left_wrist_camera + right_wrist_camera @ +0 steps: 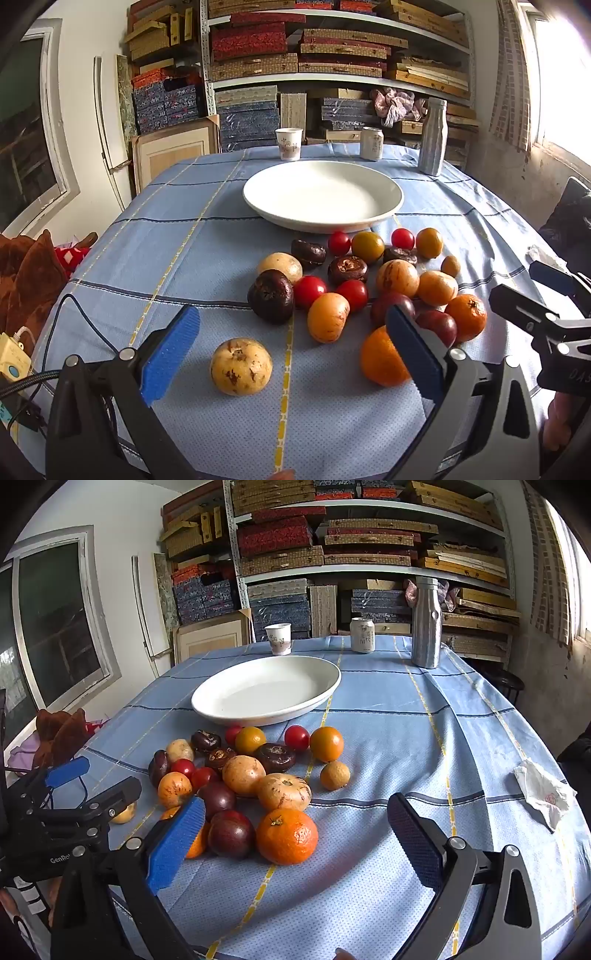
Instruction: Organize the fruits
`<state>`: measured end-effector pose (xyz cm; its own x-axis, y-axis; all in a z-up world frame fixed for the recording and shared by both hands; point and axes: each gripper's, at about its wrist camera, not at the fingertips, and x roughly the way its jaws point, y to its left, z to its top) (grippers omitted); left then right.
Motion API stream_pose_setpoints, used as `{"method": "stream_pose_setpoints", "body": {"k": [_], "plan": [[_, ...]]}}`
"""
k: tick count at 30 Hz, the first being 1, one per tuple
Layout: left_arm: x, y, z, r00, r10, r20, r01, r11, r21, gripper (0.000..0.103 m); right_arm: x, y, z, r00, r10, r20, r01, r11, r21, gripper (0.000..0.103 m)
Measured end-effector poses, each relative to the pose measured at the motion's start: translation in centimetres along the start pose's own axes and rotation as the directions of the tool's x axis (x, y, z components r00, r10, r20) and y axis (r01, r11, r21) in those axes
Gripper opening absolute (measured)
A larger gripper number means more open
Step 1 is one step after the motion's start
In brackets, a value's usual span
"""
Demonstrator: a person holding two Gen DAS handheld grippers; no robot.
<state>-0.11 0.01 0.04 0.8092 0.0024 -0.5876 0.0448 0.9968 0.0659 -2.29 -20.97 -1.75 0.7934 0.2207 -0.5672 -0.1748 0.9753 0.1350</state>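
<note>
The left gripper (291, 354) tilts downward over the blue tablecloth (184, 258), its 2 jaws spread wide and holding nothing; a pale yellow fruit (241, 366) lies on the cloth between them. The right gripper (295, 845) tilts down the same way, jaws also spread and empty, with an orange mandarin (287, 836) between them. The heap of fruits (255, 771) lies just in front of the white plate (266, 690), on the side nearer to both grippers.

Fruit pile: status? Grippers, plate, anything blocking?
Left gripper and right gripper open, both empty. Fruit pile loose on tablecloth; white plate behind it holds nothing yet. Path to plate unobstructed.
</note>
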Motion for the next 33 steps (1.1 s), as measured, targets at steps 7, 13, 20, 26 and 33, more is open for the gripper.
{"method": "stream_pose_setpoints", "body": {"k": [7,13,20,26,33], "plan": [[-0.02,-0.47,-0.08,1.0,0.0,-0.016,0.0,1.0,0.004,0.099,0.07,-0.01,0.05,1.0,0.003,-0.002,-0.003,1.0,-0.001,0.1],[0.3,0.07,0.1,1.0,-0.008,-0.025,0.008,1.0,-0.008,0.099,0.03,-0.03,0.01,1.0,0.002,0.002,-0.002,1.0,0.002,0.1],[0.36,0.04,0.04,1.0,-0.007,-0.027,0.006,1.0,-0.009,0.099,-0.04,-0.1,0.01,1.0,0.004,0.002,-0.004,1.0,0.005,0.1],[0.42,-0.01,0.09,1.0,-0.007,-0.028,0.007,1.0,-0.007,0.099,-0.01,-0.13,-0.03,1.0,0.005,0.002,-0.005,1.0,0.007,0.1],[0.61,0.01,-0.11,0.999,-0.01,-0.032,0.009,1.0,-0.01,0.099,0.01,-0.18,-0.04,1.0,0.006,0.001,-0.006,1.0,0.009,0.1]]}}
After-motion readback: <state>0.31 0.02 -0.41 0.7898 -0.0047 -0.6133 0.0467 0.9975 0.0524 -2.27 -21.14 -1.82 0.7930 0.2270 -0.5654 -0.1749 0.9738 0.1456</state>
